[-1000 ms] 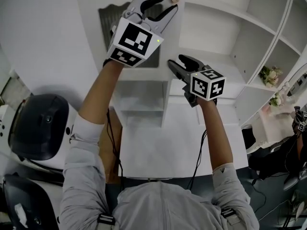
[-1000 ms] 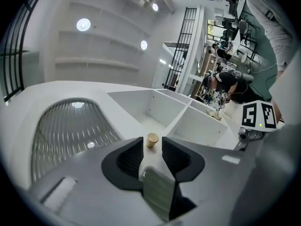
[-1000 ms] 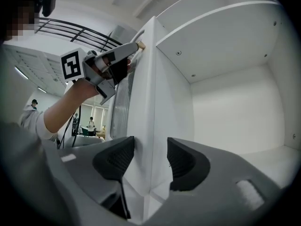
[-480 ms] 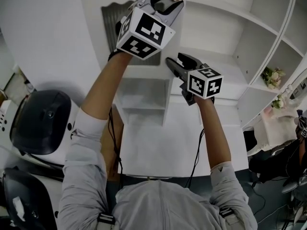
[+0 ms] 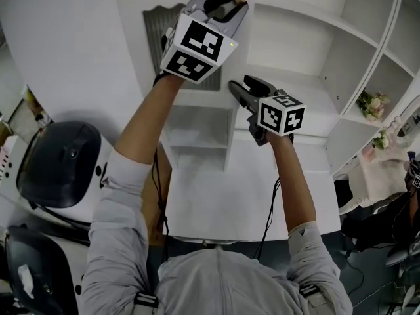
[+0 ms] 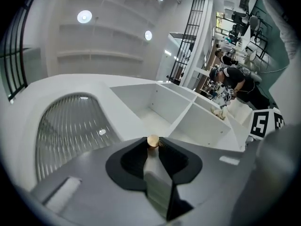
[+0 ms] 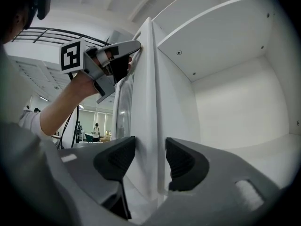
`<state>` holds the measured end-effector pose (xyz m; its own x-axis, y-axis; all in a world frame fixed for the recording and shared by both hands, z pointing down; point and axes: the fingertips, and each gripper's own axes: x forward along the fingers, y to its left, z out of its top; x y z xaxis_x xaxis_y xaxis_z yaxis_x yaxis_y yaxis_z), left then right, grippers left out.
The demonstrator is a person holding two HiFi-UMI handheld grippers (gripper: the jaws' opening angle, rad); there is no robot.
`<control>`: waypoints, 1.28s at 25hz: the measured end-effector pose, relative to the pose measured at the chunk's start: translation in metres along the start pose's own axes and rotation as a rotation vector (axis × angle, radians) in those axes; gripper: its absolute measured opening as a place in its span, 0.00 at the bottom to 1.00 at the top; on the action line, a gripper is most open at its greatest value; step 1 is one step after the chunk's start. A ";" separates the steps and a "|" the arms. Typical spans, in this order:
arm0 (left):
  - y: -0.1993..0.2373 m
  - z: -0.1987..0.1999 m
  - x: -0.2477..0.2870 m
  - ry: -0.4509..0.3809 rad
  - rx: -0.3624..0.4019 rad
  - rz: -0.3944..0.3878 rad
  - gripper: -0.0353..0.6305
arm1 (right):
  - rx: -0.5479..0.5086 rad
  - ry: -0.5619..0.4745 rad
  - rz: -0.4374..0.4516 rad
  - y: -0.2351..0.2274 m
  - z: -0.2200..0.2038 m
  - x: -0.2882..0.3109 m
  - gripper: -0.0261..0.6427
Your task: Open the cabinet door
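Left gripper [image 5: 230, 4], closing, pinches knob [image 6: 153, 140] — right gripper [image 7: 150, 147], fingers [image 7: 186, 166] wide yet narrowing, straddles door [image 7: 146, 102].

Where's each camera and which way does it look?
Head view: on the head, looking steeply down at cabinet door; arms, left gripper, right gripper show.
Left gripper view: on it, facing the knob between its jaws, which have just been closing.
Right gripper view: on it, facing the door edge between its jaws, likewise closing; left arm shows.
Shared: every view sees the door.
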<state>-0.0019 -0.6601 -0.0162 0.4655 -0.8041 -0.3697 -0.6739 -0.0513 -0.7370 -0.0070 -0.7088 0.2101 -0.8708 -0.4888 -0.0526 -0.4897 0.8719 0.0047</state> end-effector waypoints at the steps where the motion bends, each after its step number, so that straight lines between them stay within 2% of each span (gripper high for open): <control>1: 0.000 0.002 -0.002 -0.008 -0.008 0.003 0.19 | 0.002 0.002 0.004 0.002 0.000 -0.001 0.35; 3: 0.000 0.005 -0.006 -0.013 -0.017 0.004 0.19 | -0.003 0.010 0.012 0.007 0.000 -0.004 0.35; 6: -0.001 0.010 -0.012 -0.017 -0.023 -0.005 0.19 | -0.028 0.022 0.020 0.020 0.000 -0.010 0.26; 14: -0.003 0.028 -0.038 -0.033 -0.059 -0.036 0.19 | -0.064 0.091 -0.032 0.046 -0.004 -0.029 0.22; 26: -0.001 0.063 -0.100 -0.068 -0.049 -0.077 0.19 | -0.055 0.109 -0.110 0.110 -0.005 -0.061 0.18; 32: 0.008 0.076 -0.140 -0.084 -0.053 -0.073 0.20 | -0.046 0.101 -0.105 0.154 -0.005 -0.072 0.16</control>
<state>-0.0290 -0.5029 -0.0131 0.5599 -0.7445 -0.3637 -0.6645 -0.1413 -0.7338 -0.0199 -0.5396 0.2198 -0.8137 -0.5795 0.0453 -0.5776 0.8148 0.0500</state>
